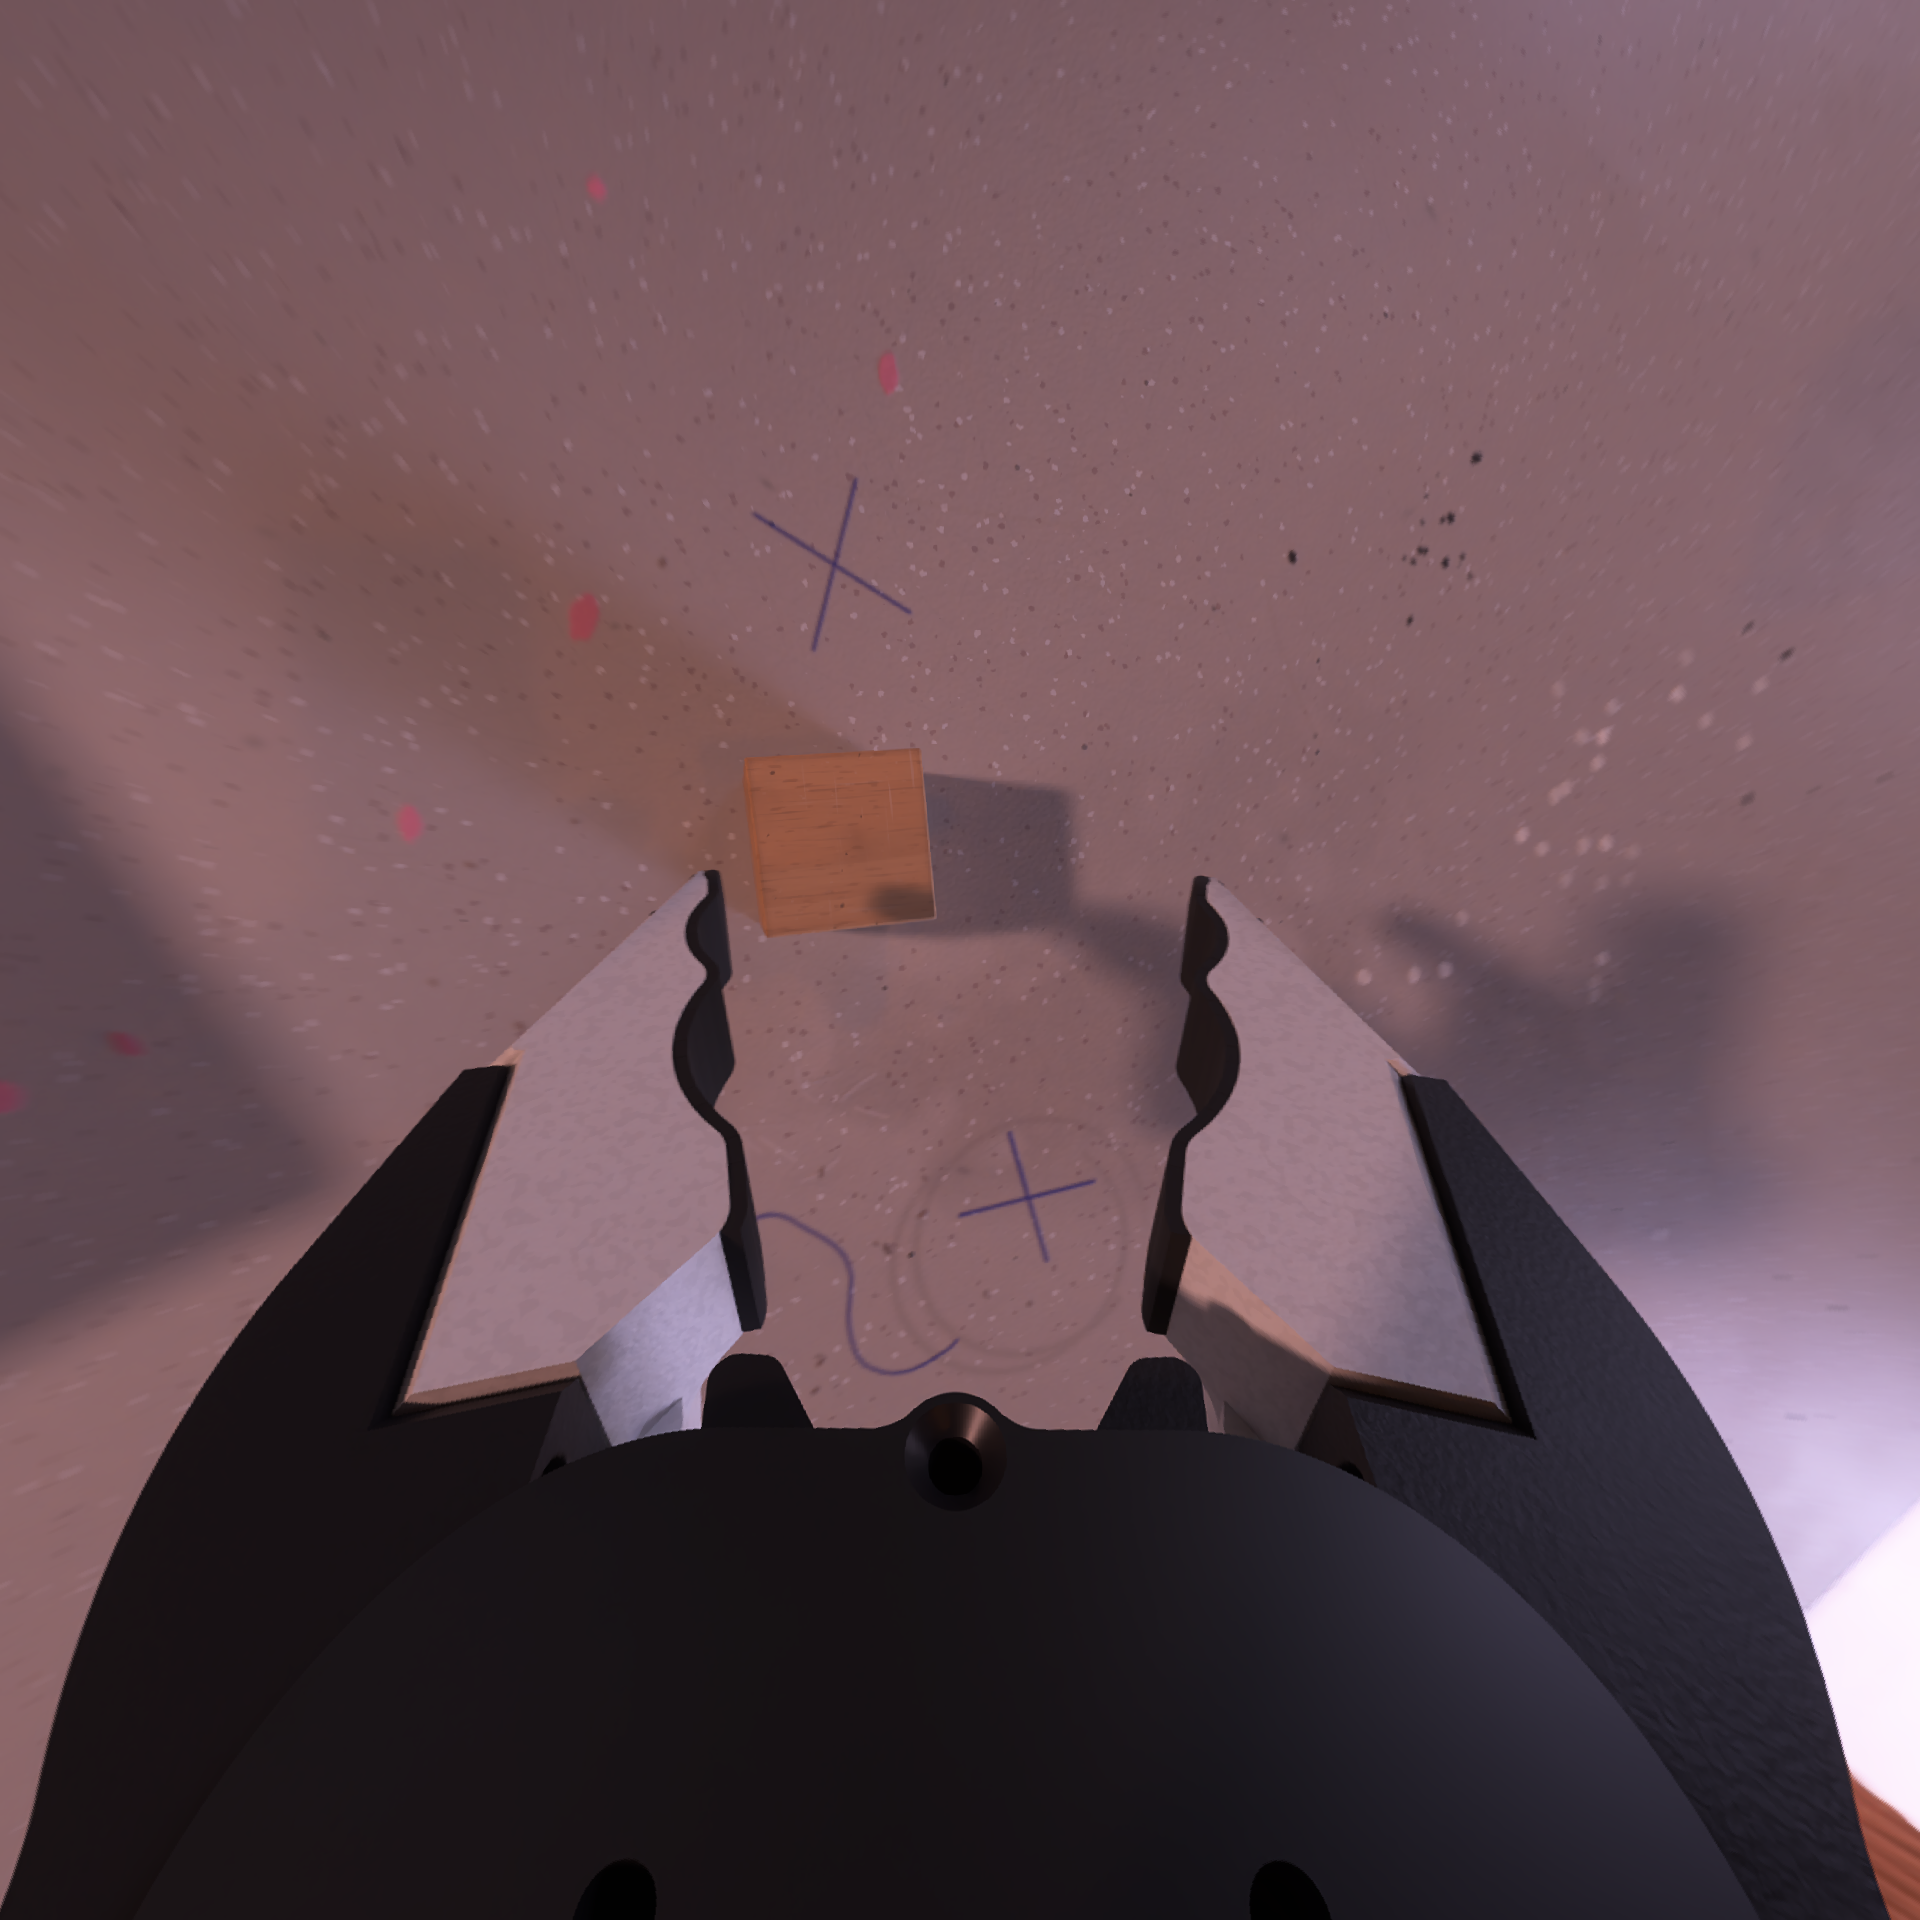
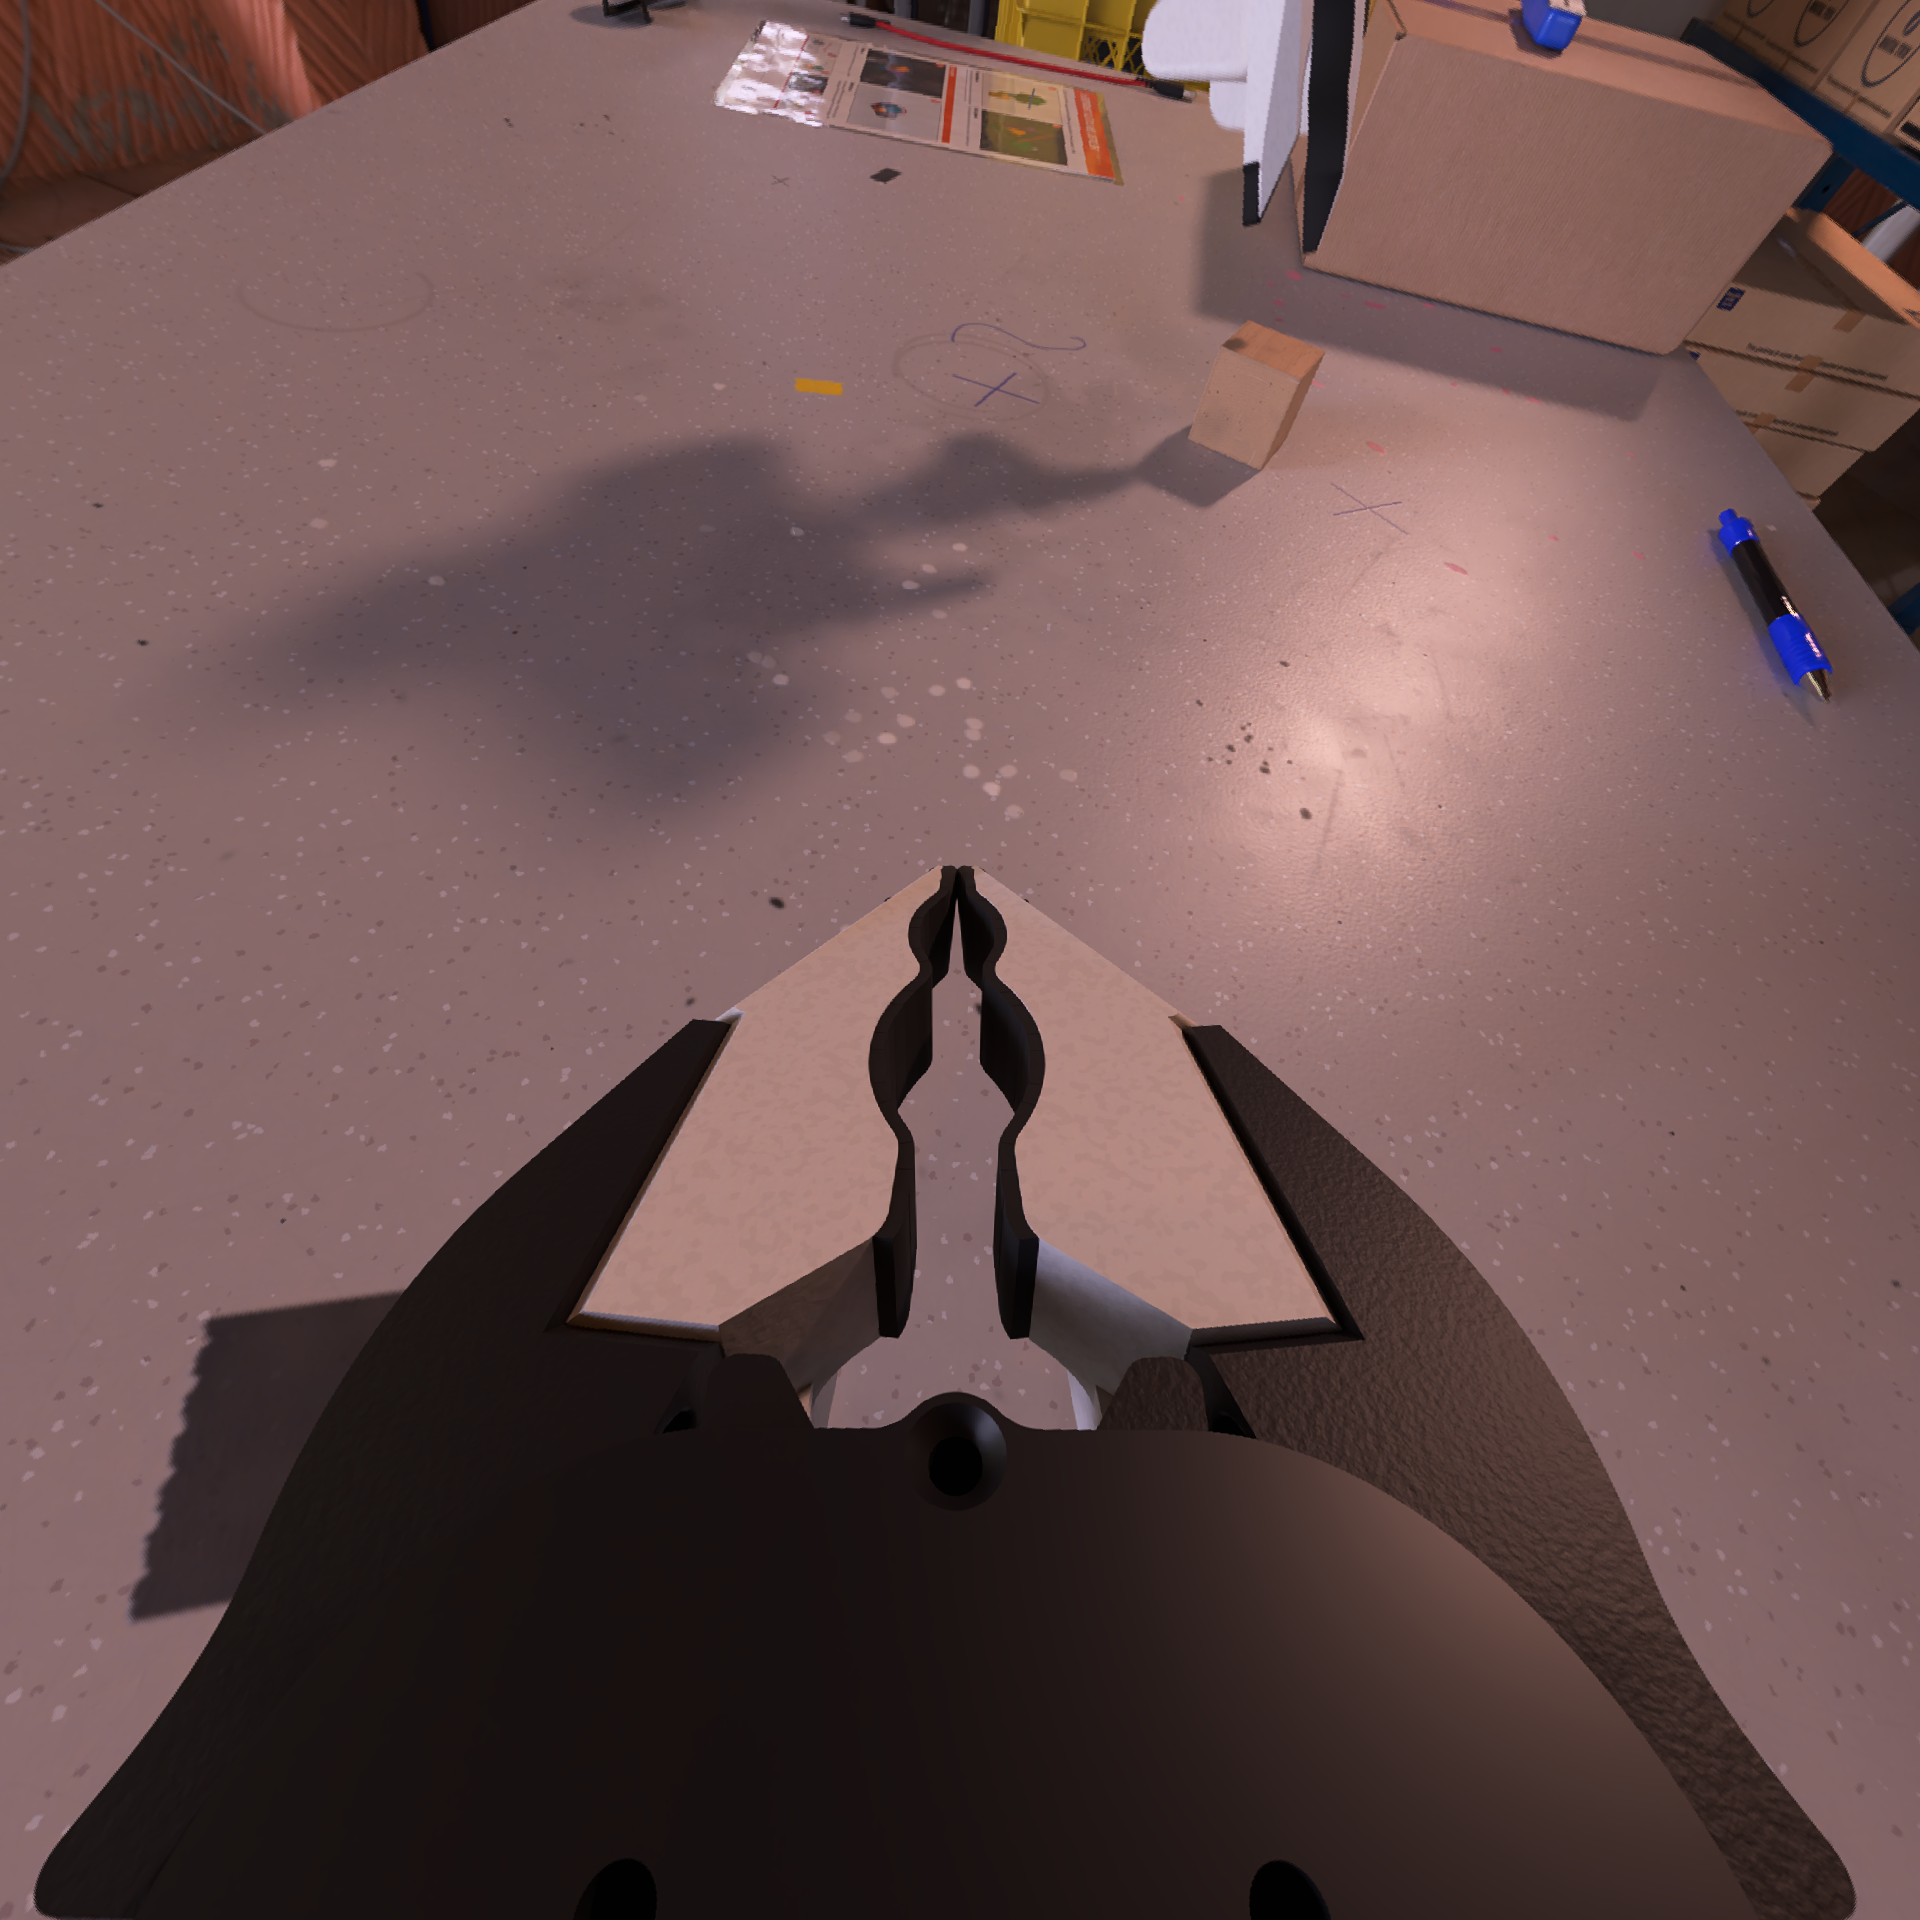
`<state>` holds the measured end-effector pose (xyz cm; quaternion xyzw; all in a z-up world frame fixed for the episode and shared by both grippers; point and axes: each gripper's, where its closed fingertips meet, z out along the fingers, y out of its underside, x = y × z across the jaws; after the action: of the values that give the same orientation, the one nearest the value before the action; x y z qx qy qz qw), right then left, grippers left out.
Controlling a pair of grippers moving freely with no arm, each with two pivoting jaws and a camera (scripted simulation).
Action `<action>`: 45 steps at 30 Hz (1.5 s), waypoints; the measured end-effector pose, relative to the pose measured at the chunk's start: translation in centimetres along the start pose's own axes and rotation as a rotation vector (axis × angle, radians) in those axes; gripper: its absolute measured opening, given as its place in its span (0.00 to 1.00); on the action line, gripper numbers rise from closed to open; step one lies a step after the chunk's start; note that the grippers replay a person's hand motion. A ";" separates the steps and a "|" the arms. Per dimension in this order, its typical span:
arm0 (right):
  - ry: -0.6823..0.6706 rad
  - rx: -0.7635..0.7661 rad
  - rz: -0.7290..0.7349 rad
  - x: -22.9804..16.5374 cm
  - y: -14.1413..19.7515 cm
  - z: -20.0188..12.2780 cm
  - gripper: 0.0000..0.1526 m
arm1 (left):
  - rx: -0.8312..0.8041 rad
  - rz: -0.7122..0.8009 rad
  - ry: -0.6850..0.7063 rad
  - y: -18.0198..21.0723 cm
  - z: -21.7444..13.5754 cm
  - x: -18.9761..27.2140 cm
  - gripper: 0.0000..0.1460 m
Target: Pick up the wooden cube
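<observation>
The wooden cube (image 1: 837, 840) rests on the speckled grey-pink table (image 1: 1351, 364). In the left wrist view it lies just beyond the fingertips, nearer the left finger (image 1: 710, 935). My left gripper (image 1: 954, 881) is open and empty, looking steeply down at the table. In the right wrist view the cube (image 2: 1254, 393) stands far ahead to the right, beside a dark shadow. My right gripper (image 2: 957, 873) is shut and empty, low over the table and far from the cube. The white and black left gripper (image 2: 1262, 83) shows above the cube at the top of the right wrist view.
A large cardboard box (image 2: 1538, 177) stands behind the cube at the far right. A blue and black pen (image 2: 1771, 603) lies near the table's right edge. A printed sheet (image 2: 920, 99) lies at the far end. Blue pen crosses (image 1: 831, 563) mark the table.
</observation>
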<state>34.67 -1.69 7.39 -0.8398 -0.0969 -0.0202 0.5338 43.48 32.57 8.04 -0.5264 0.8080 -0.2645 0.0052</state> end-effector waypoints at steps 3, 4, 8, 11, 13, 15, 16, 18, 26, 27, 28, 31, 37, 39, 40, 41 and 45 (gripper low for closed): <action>0.002 0.008 0.003 0.1 0.0 0.0 0.00 | -0.003 -0.075 0.055 -0.8 0.8 -0.5 0.65; 0.004 0.011 0.005 0.1 0.0 0.0 0.00 | 0.020 -0.085 0.074 -1.3 0.6 -0.5 0.64; 0.013 0.025 0.021 0.5 0.0 -0.3 0.00 | 0.066 -0.128 -0.040 -2.3 -0.6 -3.0 0.56; 0.026 0.018 0.020 0.7 0.2 -0.4 0.00 | -0.039 -0.126 -0.128 -0.9 0.2 -4.2 0.53; 0.029 0.015 0.016 0.7 0.2 -0.4 0.00 | -0.098 -0.129 -0.107 0.0 1.4 -3.8 0.54; 0.032 0.008 0.012 0.7 0.3 -0.4 0.00 | -0.181 -0.114 -0.127 1.2 2.5 -3.7 0.54; 0.034 0.004 0.009 0.7 0.3 -0.4 0.00 | -0.228 -0.091 -0.165 1.7 3.0 -3.9 0.53; 0.038 -0.002 0.000 0.7 0.3 -0.4 0.00 | -0.242 -0.089 -0.152 1.8 3.7 -3.6 0.51; 0.051 0.006 -0.003 0.9 0.2 -0.6 0.00 | -0.277 -0.016 -0.173 1.7 3.3 -4.4 0.30; 0.051 0.008 -0.005 0.9 0.1 -0.6 0.00 | -0.267 0.006 -0.236 1.5 2.8 -5.2 0.30; 0.051 0.009 -0.006 0.9 0.1 -0.6 0.00 | -0.248 0.023 -0.281 1.2 2.3 -5.9 0.30; 0.048 0.011 -0.008 0.8 0.0 -0.6 0.00 | -0.137 0.014 -0.264 -0.1 1.5 -6.0 0.30; 0.042 0.032 -0.005 0.8 -0.3 -0.8 0.00 | 0.063 0.025 -0.294 -2.9 -1.5 -6.6 0.30; 0.038 0.068 -0.002 0.7 -0.9 -1.2 0.00 | 0.155 0.040 -0.324 -4.1 -3.2 -6.6 0.30; 0.038 0.094 -0.001 0.8 -1.3 -1.5 0.00 | 0.202 0.050 -0.333 -4.8 -4.2 -6.3 0.30; 0.040 0.121 -0.001 0.8 -1.7 -1.8 0.00 | 0.250 0.065 -0.336 -5.5 -5.1 -5.8 0.30; 0.070 0.206 0.005 1.3 -3.0 -2.9 0.00 | 0.401 0.170 -0.260 -7.9 -8.2 -0.1 0.30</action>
<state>35.58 -2.93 11.48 -0.7794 -0.0776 -0.0379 0.6205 47.90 33.69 18.52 -0.4748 0.7733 -0.3481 0.2355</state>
